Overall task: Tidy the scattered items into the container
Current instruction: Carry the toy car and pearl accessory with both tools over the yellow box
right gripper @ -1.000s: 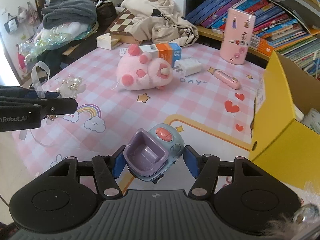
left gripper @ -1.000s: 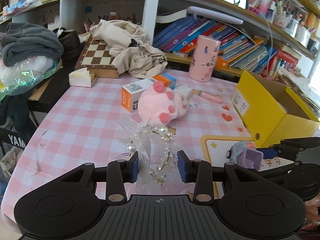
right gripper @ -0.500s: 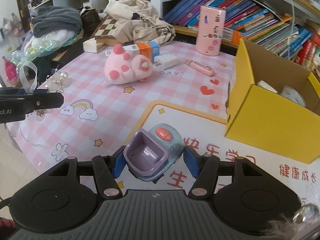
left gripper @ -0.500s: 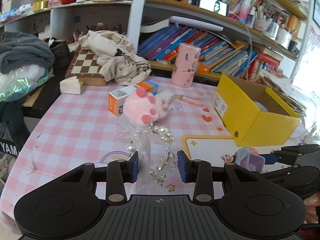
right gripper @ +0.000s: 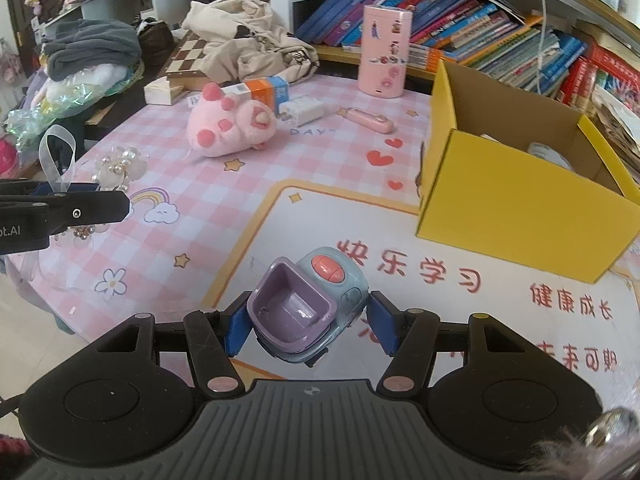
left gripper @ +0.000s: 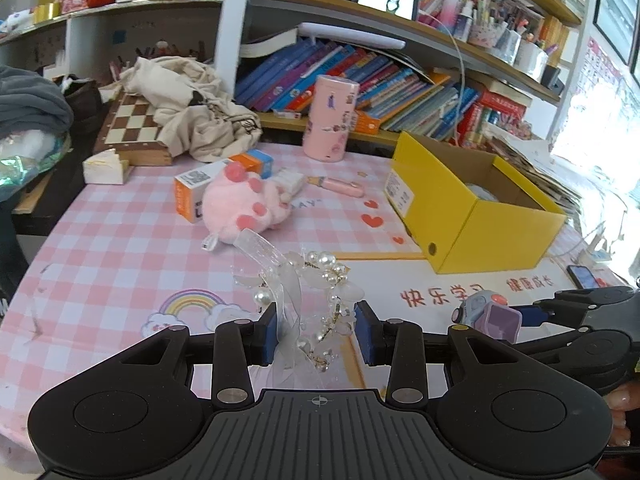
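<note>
Left wrist view: left hand-held gripper (left gripper: 316, 334) is pinching the pearl garland (left gripper: 320, 300), lifting it clear of the bench (left gripper: 100, 264) for the box (left gripper: 472, 216).

Right wrist view: right hand-held gripper (right gripper: 306, 328) is clamping the toy (right gripper: 308, 300), carrying it near the box (right gripper: 520, 184).

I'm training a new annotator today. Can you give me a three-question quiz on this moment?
1. True or false: the right tongs hold a purple-and-blue toy.
2. What do the left tongs grip? A) pink plush B) pearl-and-ribbon ornament C) pink tube
3. Fill in: the yellow box stands ____ at the top.

Key: 1 true. 2 B, the pearl-and-ribbon ornament. 3 open.
</note>
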### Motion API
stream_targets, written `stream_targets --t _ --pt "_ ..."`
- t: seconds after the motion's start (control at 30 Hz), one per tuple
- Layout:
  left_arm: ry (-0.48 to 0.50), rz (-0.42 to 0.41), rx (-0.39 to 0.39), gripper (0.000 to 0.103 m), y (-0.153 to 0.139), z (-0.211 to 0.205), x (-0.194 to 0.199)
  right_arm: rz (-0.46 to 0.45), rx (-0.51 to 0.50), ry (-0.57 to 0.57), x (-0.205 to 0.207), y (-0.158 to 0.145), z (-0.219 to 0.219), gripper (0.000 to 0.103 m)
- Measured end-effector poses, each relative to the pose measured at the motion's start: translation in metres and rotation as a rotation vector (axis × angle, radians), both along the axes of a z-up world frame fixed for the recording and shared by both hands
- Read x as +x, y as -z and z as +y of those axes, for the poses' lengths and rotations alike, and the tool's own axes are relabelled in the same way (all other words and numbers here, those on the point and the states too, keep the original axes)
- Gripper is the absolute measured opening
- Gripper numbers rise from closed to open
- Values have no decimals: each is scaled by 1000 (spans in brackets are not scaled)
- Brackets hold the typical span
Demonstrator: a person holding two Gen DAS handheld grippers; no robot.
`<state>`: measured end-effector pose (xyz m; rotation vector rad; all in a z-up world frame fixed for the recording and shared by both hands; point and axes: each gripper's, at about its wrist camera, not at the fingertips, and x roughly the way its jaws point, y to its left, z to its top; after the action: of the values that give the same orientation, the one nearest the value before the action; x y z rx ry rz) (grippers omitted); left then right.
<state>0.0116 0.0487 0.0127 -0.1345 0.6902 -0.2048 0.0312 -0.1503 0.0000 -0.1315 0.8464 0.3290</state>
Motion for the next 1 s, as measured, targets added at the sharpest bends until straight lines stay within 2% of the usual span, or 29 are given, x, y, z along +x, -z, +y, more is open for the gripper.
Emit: stream_targets --t 0.57,1.0 --pt "143 9 -17 36 0 -42 12 11 -7 132 -11 -2 -43 59" --pt "287 29 0 36 1 -96 25 30 -1 255 -24 0 -93 59"
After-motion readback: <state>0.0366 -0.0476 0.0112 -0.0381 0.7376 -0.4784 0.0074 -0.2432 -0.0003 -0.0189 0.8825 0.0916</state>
